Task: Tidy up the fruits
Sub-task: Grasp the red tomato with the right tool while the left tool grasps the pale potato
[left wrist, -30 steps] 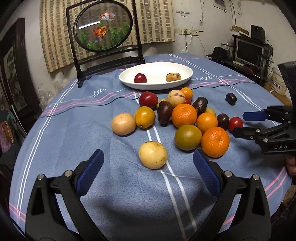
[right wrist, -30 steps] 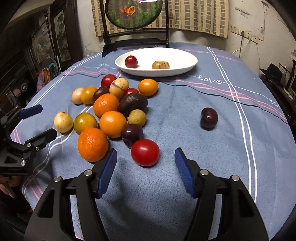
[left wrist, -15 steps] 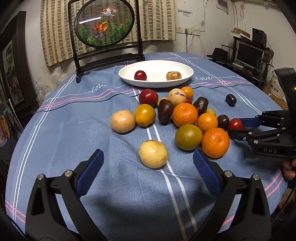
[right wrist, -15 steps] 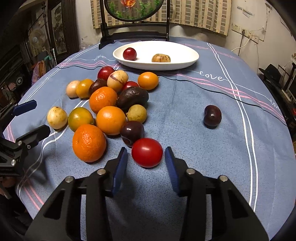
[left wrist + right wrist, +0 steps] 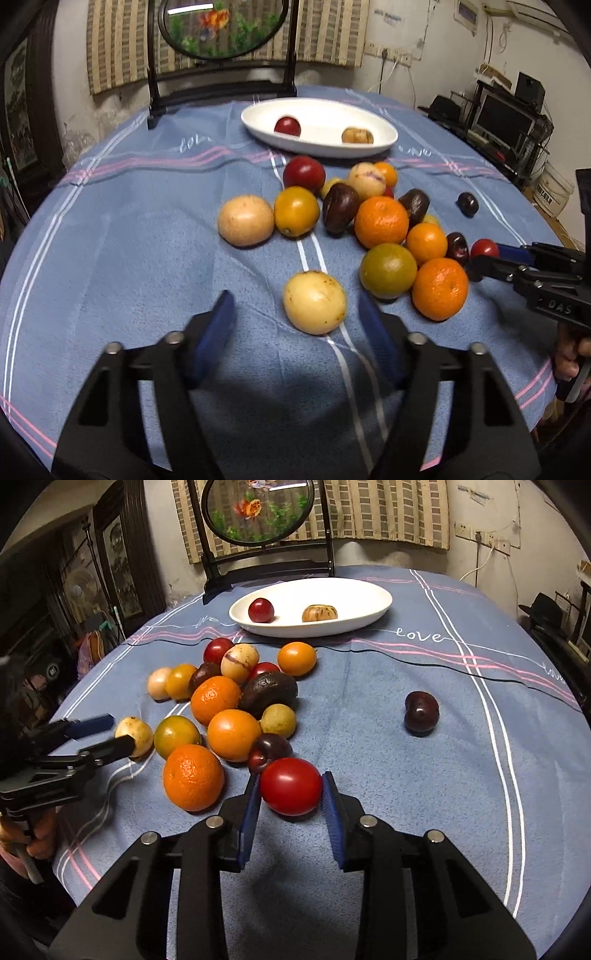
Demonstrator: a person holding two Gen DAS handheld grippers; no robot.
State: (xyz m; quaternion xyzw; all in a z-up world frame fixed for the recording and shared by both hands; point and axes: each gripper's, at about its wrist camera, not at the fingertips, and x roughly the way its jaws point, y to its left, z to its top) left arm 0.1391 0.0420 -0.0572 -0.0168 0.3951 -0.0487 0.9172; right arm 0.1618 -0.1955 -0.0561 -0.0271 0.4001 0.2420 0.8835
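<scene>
Several fruits lie in a heap on the blue tablecloth. My right gripper (image 5: 291,794) has its blue pads against both sides of a red tomato (image 5: 291,791), which rests on the cloth; it also shows in the left wrist view (image 5: 484,249). My left gripper (image 5: 295,314) is open, its pads either side of a pale yellow round fruit (image 5: 314,302) without touching it; this fruit also shows in the right wrist view (image 5: 135,736). A white oval plate (image 5: 354,602) at the back holds a red plum (image 5: 261,610) and a brown striped fruit (image 5: 320,613).
Oranges (image 5: 193,777) and a green-orange fruit (image 5: 388,271) sit close to both grippers. A dark plum (image 5: 421,712) lies alone at the right. A dark avocado (image 5: 268,690) is in the heap. A framed round screen (image 5: 258,509) stands behind the plate.
My right gripper moved forward and closed onto the red tomato. My left gripper narrowed and moved forward around the pale yellow fruit.
</scene>
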